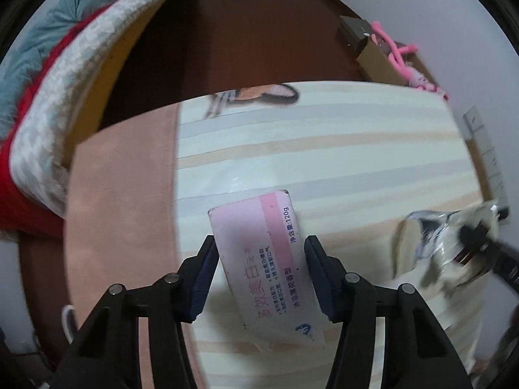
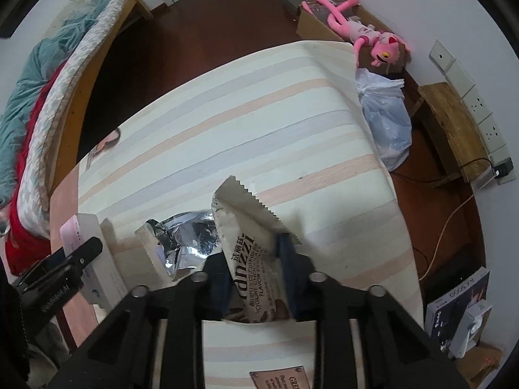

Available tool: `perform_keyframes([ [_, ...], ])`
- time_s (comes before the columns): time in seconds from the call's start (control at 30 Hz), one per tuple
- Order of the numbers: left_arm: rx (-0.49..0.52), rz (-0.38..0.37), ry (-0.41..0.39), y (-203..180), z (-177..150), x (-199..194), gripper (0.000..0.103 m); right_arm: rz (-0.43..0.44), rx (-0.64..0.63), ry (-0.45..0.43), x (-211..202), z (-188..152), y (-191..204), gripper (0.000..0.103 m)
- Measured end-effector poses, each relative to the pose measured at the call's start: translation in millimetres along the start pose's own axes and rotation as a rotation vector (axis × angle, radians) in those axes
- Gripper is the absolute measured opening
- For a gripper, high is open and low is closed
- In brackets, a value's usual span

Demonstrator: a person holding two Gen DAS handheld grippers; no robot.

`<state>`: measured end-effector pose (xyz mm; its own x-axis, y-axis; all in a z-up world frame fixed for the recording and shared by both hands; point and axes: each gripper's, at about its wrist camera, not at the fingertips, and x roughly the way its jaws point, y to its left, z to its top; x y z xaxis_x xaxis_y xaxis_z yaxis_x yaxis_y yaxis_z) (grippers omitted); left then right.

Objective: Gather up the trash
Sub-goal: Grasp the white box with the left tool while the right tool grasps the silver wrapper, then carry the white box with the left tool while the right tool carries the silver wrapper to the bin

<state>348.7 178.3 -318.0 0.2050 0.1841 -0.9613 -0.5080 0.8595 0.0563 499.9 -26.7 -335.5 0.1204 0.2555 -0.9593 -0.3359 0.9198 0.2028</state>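
Observation:
A pink and white toothpaste box (image 1: 262,259) lies on the striped tablecloth (image 1: 340,149), between the fingers of my left gripper (image 1: 259,253). The jaws stand open on either side of the box, with gaps to it. My right gripper (image 2: 251,259) is shut on a white snack wrapper (image 2: 249,243) with a silver torn-open inside (image 2: 185,236), held above the cloth. The wrapper and right gripper show blurred at the right of the left wrist view (image 1: 454,243). The toothpaste box (image 2: 84,246) and left gripper show at the left of the right wrist view.
A bed with red and teal blankets (image 1: 42,74) stands to the left. A cardboard box (image 2: 321,22) with a pink plush toy (image 2: 366,32), a white plastic bag (image 2: 386,120), a wooden stool (image 2: 451,129) and a power strip (image 2: 470,97) are along the right wall. Brown floor lies beyond the table.

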Motion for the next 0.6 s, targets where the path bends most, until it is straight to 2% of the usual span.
perform_keyframes([
  [0.07, -0.013, 0.004, -0.029, 8.2, -8.0, -9.6, 0.049, 0.009, -0.013, -0.015, -5.5, -6.2, 5.2, 0.016],
  [0.23, -0.048, 0.026, -0.162, 25.1, -29.4, -57.5, 0.048, 0.046, -0.063, -0.065, -38.4, -24.8, 25.5, 0.014],
  [0.4, -0.088, 0.030, -0.313, 51.9, -61.5, -128.2, 0.048, 0.089, -0.140, -0.127, -88.8, -52.4, 56.5, 0.014],
  [0.6, -0.147, 0.032, -0.437, 95.4, -104.6, -206.0, 0.048, 0.171, -0.236, -0.180, -150.5, -98.3, 109.5, 0.014],
])
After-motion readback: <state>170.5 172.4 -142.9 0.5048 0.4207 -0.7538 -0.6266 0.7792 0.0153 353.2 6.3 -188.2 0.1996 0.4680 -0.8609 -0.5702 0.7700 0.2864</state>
